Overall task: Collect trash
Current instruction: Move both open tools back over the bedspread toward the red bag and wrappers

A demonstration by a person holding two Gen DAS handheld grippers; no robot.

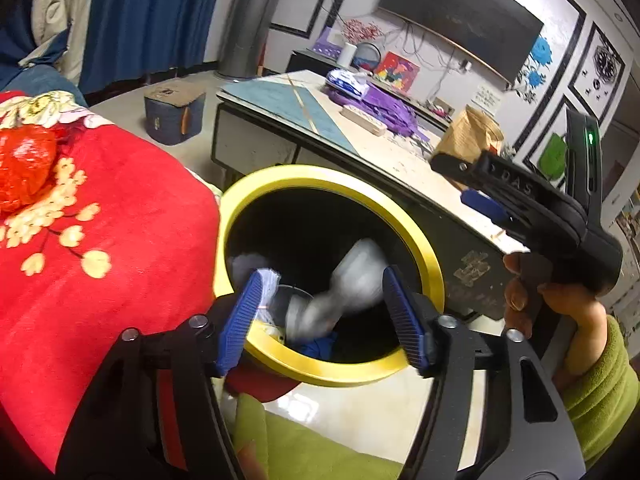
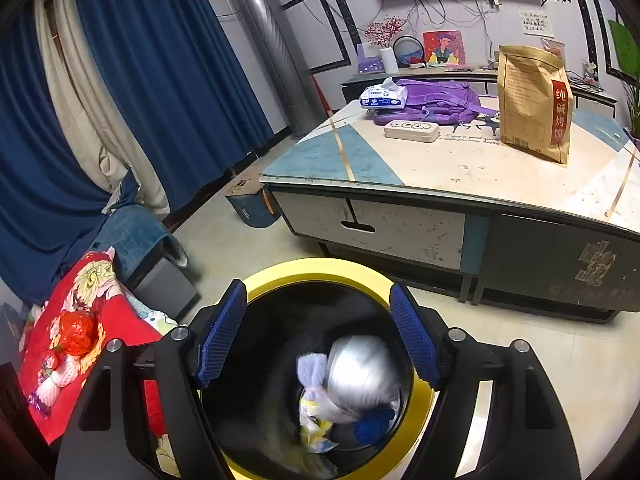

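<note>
A black bin with a yellow rim (image 1: pixel 416 232) stands on the floor; it also shows in the right wrist view (image 2: pixel 316 270). Inside lie a blurred silver-white wad (image 1: pixel 356 276) (image 2: pixel 362 376), blue scraps and other litter. My left gripper (image 1: pixel 324 316) is open and empty over the bin's mouth. My right gripper (image 2: pixel 318 338) is open and empty above the bin; its body shows in the left wrist view (image 1: pixel 532 208). A crumpled red wrapper (image 1: pixel 24 164) (image 2: pixel 77 332) lies on the red flowered cloth (image 1: pixel 120 240).
A low table (image 2: pixel 460 168) behind the bin holds a brown paper bag (image 2: pixel 534 104), a purple backpack (image 2: pixel 436 102), a tissue pack (image 2: pixel 382 96) and a white case (image 2: pixel 412 131). A blue storage box (image 1: pixel 174 114) sits on the floor. Blue curtains hang at left.
</note>
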